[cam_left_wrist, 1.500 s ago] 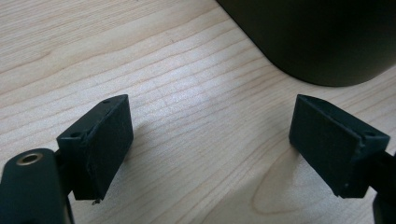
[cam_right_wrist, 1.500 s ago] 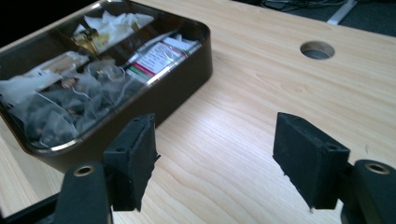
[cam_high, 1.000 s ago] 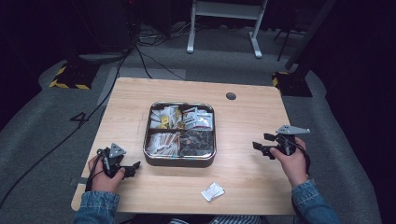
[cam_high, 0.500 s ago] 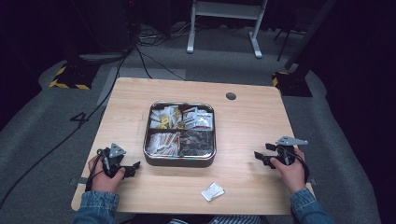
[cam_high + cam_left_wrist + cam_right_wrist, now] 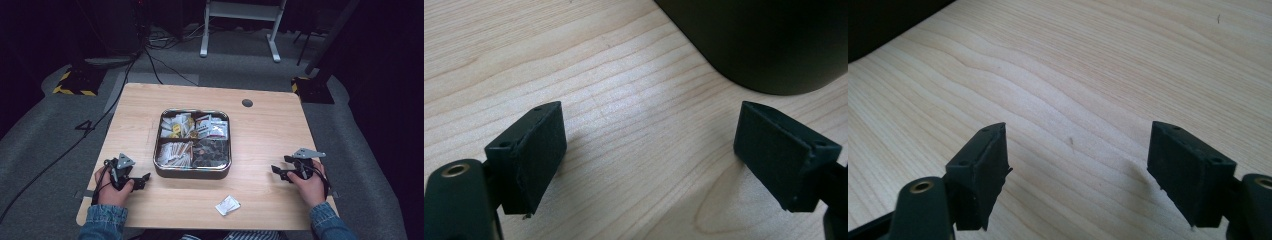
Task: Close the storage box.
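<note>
**Right tongs come down to the counter, packet still waiting**

High view: a second ago the right tongs [image 5: 280, 172] were held higher and farther out over the counter [image 5: 270, 130]; now they have sunk toward the near edge and rest low, level with the left tongs [image 5: 142, 180], which have not moved. The compartmented tin [image 5: 194, 172] sits mid-counter, filled with sachets and dark pieces. One white packet [image 5: 227, 205] lies alone near the front edge, between the two hands, nearer the right one and untouched.

Left gripper view: the left tongs [image 5: 649, 155] stand wide open over bare wood, nothing between them, the tin's dark wall [image 5: 769, 45] just ahead.

Right gripper view: the right tongs [image 5: 1078, 170] are also spread wide and empty above plain woodgrain.

My reading: the right hand's descent looks like settling, with the stray packet the likely next pick, and nothing is gripped yet.
</note>
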`<state>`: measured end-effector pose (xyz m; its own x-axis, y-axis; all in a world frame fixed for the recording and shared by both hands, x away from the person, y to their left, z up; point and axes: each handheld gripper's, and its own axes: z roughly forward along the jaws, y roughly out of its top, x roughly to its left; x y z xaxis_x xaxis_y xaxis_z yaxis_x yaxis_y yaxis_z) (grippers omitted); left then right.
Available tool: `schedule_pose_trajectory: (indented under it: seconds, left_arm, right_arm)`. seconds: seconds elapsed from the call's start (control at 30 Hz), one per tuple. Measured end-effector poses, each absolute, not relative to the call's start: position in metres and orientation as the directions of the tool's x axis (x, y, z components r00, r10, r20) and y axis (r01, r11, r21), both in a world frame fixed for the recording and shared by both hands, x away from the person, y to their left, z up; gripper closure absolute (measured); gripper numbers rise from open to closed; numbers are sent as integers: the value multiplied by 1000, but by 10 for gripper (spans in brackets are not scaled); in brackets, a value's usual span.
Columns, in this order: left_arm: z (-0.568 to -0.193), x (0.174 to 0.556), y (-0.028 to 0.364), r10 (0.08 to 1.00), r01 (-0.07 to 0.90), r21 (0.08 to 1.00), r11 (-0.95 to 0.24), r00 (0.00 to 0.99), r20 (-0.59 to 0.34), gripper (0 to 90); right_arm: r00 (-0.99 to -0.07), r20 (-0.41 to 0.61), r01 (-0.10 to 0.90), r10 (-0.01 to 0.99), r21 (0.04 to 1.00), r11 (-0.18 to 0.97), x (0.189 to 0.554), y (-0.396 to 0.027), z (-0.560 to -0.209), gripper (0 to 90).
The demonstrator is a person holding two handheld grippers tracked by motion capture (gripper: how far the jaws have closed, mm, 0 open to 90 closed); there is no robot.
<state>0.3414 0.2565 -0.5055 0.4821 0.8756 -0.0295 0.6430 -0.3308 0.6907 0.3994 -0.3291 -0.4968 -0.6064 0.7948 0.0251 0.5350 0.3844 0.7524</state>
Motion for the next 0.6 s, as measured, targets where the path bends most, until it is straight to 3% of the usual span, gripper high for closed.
schedule_pose_trajectory:
  seconds: [0.27, 0.6]
  left_arm:
    - [-506, 341, 256, 876, 643, 691, -331, 482, -29, 139]
    - [-506, 341, 256, 876, 643, 691, -331, 482, -30, 138]
  right_arm:
    - [-629, -11, 530, 778, 726, 439, 402, -321, -505, 86]
    - [-626, -5, 534, 780, 726, 434, 403, -319, -505, 82]
